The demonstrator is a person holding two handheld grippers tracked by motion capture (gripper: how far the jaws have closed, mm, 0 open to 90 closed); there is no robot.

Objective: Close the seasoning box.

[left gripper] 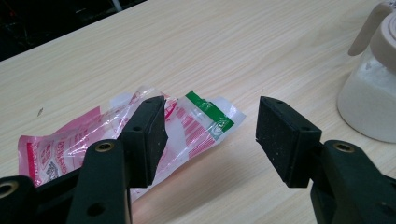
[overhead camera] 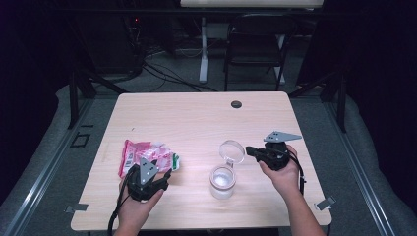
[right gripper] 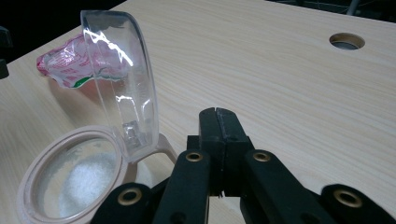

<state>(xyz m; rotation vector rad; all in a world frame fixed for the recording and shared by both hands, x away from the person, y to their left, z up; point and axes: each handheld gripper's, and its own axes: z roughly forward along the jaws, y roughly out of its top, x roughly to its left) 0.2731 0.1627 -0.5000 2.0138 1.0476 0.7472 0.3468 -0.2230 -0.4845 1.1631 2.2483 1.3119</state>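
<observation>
Crinkly pink plastic packet (left gripper: 93,135) lies flat on pale woodgrain table (overhead camera: 196,118); left gripper (left gripper: 210,140) jaws wide, empty, straddling its end. Right gripper (right gripper: 218,121) closed, empty, beside round clear jar (overhead camera: 223,181), hinged lid (right gripper: 121,79) up.

1. A light wooden table (overhead camera: 196,118) with rounded corners stands in a dim room; a round cable hole (overhead camera: 236,104) sits near its far edge.
2. Beyond it stands a dark folding chair (overhead camera: 255,46).
3. A white desk leg (overhead camera: 203,49) rises beside tangled black cables (overhead camera: 157,69) on the grey floor (overhead camera: 187,78).
4. Black curtains darken both sides.
</observation>
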